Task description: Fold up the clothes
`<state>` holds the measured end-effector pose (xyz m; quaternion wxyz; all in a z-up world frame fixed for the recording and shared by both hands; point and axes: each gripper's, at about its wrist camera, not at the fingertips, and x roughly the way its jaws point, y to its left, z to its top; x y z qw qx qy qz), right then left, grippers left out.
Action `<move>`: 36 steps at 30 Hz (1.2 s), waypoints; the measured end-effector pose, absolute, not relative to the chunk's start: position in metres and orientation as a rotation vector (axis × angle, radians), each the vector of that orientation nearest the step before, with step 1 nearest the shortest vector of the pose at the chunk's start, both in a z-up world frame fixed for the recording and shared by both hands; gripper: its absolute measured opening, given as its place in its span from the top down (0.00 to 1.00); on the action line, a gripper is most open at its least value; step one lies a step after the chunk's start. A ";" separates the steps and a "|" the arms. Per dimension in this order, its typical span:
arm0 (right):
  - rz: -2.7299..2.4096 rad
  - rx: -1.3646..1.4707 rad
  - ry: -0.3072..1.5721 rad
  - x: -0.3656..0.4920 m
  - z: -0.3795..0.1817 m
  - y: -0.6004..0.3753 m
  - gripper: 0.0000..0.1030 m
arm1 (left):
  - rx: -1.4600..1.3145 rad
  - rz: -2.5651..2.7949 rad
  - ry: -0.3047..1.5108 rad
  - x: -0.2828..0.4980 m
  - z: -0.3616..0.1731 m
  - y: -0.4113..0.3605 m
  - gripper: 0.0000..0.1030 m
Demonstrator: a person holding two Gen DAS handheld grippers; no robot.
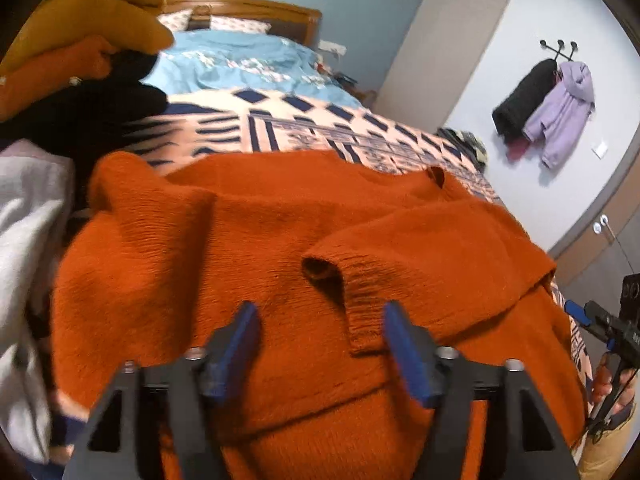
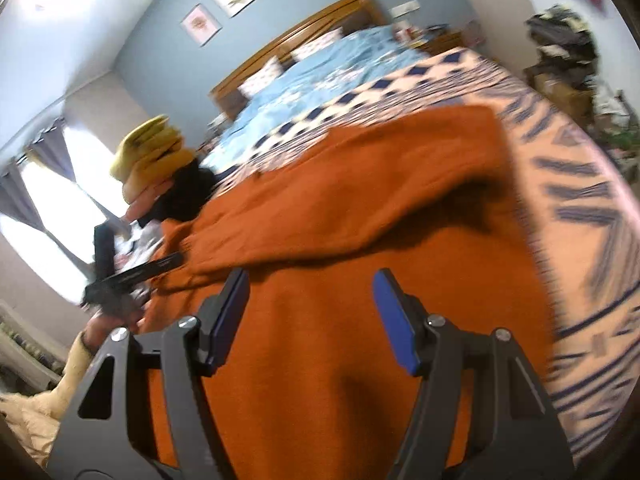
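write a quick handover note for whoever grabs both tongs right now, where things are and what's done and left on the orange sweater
Left tongs: open, empty, over the orange sweater, right by the cuff of a sleeve folded across the body.
Right tongs: open, empty, over the sweater's lower part.
Sweater lies spread on the patterned blanket on the bed. A stack of folded clothes sits at its left.
Done: one sleeve is folded in across the front; the other side also looks turned in.
Left: likely fold the body up into a compact shape, then add it to the stack.
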<state>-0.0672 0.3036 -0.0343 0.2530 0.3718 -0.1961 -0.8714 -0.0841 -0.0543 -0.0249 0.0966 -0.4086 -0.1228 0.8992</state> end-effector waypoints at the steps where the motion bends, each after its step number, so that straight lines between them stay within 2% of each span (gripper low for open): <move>1: -2.405 1.017 -0.530 -0.069 -0.032 0.315 0.36 | -1.193 2.670 -0.344 -0.080 -0.022 -0.051 0.31; 9: -2.445 1.011 -0.535 -0.109 -0.019 0.351 0.36 | -1.007 2.505 -0.076 -0.047 -0.002 0.022 0.22; 14: -2.388 1.103 -0.582 -0.156 -0.042 0.347 0.36 | -1.080 2.425 -0.086 -0.061 -0.012 0.047 0.22; 15: -2.377 1.150 -0.606 -0.163 -0.052 0.349 0.37 | -1.100 2.420 -0.086 -0.063 -0.015 0.048 0.22; 16: -2.380 1.195 -0.630 -0.169 -0.062 0.354 0.42 | -1.120 2.409 -0.085 -0.063 -0.019 0.051 0.22; 17: -2.394 1.197 -0.661 -0.171 -0.069 0.360 0.51 | -1.126 2.400 -0.084 -0.060 -0.020 0.052 0.22; 19: -2.374 1.171 -0.716 -0.166 -0.070 0.372 0.52 | -1.143 2.368 -0.065 -0.052 -0.024 0.059 0.22; 23: -2.401 1.108 -0.654 -0.139 -0.050 0.380 0.40 | -1.118 2.302 0.010 -0.031 -0.018 0.084 0.22; 28: -2.381 1.016 -0.639 -0.091 -0.023 0.403 0.39 | -1.042 2.169 0.117 -0.004 -0.008 0.138 0.21; 36: -2.399 0.879 -0.634 -0.023 0.013 0.445 0.33 | -0.978 1.983 0.230 0.027 0.000 0.239 0.20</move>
